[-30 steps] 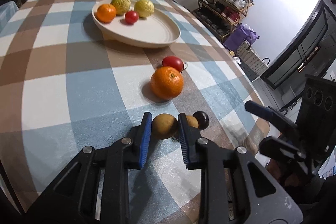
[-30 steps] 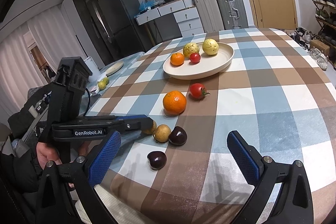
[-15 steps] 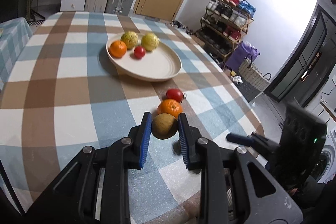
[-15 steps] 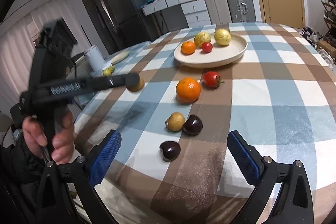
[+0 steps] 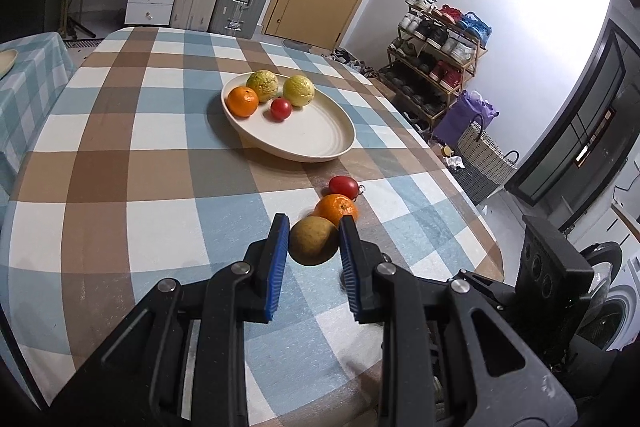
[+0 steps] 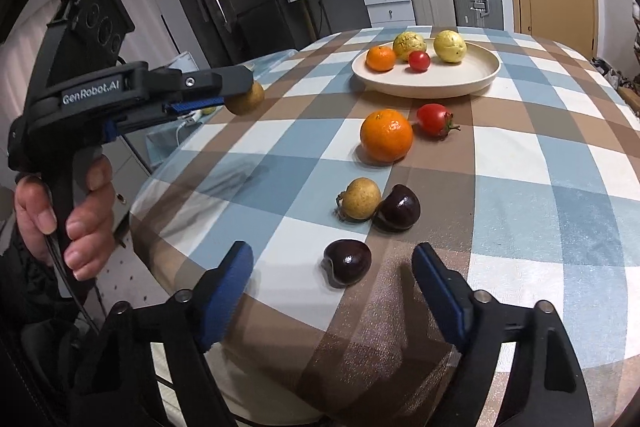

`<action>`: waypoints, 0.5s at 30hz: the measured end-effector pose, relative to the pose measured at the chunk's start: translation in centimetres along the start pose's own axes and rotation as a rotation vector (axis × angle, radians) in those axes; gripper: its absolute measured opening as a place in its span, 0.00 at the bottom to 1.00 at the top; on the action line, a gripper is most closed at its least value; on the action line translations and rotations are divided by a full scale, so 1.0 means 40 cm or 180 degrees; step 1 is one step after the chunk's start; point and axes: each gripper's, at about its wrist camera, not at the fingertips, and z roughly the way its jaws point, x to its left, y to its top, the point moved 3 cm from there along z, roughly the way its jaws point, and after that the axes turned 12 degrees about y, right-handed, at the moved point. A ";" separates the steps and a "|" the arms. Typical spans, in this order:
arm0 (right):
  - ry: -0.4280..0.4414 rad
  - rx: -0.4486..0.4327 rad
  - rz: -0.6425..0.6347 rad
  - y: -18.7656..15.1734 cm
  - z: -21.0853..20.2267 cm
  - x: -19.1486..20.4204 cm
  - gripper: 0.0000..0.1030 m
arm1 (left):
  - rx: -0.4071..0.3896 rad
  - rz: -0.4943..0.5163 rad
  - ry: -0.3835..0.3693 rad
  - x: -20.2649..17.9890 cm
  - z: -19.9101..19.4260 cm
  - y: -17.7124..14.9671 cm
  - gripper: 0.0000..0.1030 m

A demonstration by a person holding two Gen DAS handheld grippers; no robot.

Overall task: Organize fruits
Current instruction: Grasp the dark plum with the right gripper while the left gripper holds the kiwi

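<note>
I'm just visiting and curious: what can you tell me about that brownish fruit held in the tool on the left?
The brown fruit is small, round and dull tan with fine speckles. The left gripper holds it clamped between its two blue pads, lifted above the checked tablecloth. Nothing else touches it. The plate lies ahead of it.

Two oranges (image 6: 386, 141) (image 6: 381, 58); two tomatoes (image 6: 434, 119) (image 6: 419, 61); two yellow-green fruits (image 6: 409, 44) (image 6: 449, 45); two brown round fruits (image 6: 360, 203) (image 6: 245, 99); two dark purple fruits (image 6: 400, 212) (image 6: 347, 262); one plate (image 6: 432, 83); two grippers (image 5: 313, 249) (image 6: 332, 279).
</note>
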 end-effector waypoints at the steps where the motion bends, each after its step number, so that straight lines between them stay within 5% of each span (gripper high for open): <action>1: -0.0023 0.0010 -0.0004 -0.001 0.004 0.000 0.75 | 0.0004 -0.0015 -0.0001 0.005 0.000 -0.001 0.22; 6: -0.0079 0.0058 -0.0031 -0.002 0.017 -0.003 0.51 | 0.0019 -0.0060 0.0009 0.021 0.008 -0.009 0.22; 15: -0.0116 0.0078 0.0039 -0.001 0.021 -0.016 0.25 | 0.0036 -0.0082 0.0017 0.033 0.014 -0.012 0.22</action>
